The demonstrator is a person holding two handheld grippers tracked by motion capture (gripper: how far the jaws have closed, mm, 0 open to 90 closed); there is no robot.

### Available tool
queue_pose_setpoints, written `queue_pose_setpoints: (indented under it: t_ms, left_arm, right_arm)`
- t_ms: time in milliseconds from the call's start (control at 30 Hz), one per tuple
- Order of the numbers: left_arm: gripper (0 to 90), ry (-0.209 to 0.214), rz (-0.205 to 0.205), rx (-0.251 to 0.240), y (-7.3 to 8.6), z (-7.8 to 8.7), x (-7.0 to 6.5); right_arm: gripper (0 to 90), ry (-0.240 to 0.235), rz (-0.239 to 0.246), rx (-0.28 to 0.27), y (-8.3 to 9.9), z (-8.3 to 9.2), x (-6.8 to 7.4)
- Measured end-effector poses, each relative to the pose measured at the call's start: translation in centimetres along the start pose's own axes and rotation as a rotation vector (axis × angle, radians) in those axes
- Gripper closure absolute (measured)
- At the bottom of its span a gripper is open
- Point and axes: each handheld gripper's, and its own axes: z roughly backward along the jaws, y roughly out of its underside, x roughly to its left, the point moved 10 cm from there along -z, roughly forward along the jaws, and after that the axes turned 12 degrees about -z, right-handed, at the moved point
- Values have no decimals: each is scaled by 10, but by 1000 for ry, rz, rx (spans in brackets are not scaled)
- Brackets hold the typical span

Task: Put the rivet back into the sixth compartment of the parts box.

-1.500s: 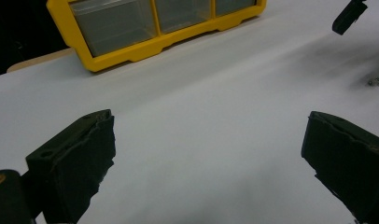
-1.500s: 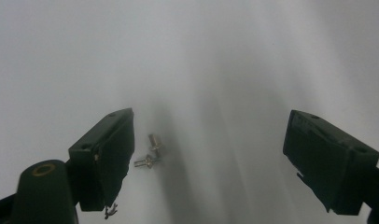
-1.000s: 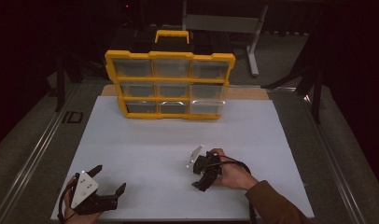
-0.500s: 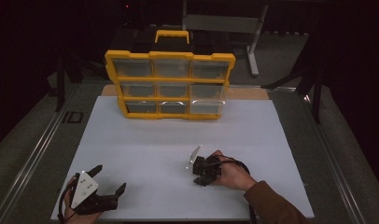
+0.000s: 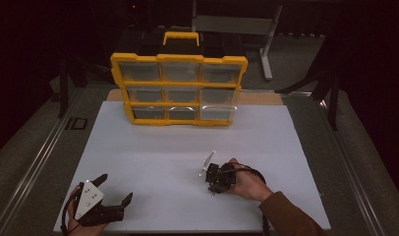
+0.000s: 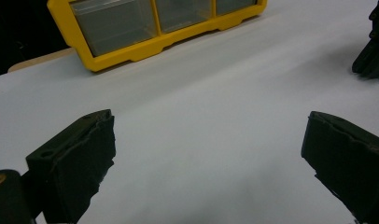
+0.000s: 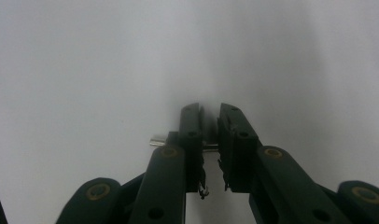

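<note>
On white bench, near our right edge: right tongs just closed, now pinching small silvery metal pin. We see pin mostly hidden between jaws, one end poking out beside them; exact shape unclear. Left tongs spread wide, empty, well apart. Yellow plastic drawer organiser at far edge.

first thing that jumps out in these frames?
The yellow drawer organizer standing at the far edge of the white table. Then the right gripper near the table's middle, whose jaws have just been closing on a small metal pin, while the left gripper rests open at the near left corner.
</note>
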Motion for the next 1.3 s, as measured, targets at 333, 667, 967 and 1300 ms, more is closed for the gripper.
queue_pose_setpoints:
  t_ms: [333, 667, 967, 1300]
  left_arm:
    - [31, 2, -1, 1, 0, -1, 0]
    - [31, 1, -1, 1, 0, 0, 0]
    - [31, 0, -2, 0, 0, 0, 0]
    - [31, 0, -1, 0, 0, 0, 0]
  right_arm:
    - [798, -4, -22, -17, -3, 0, -4]
    - [797, -10, -24, -43, -11, 5, -5]
    - [797, -8, -36, -80, -23, 19, -9]
    - [798, 10, -46, -126, -37, 35, -19]
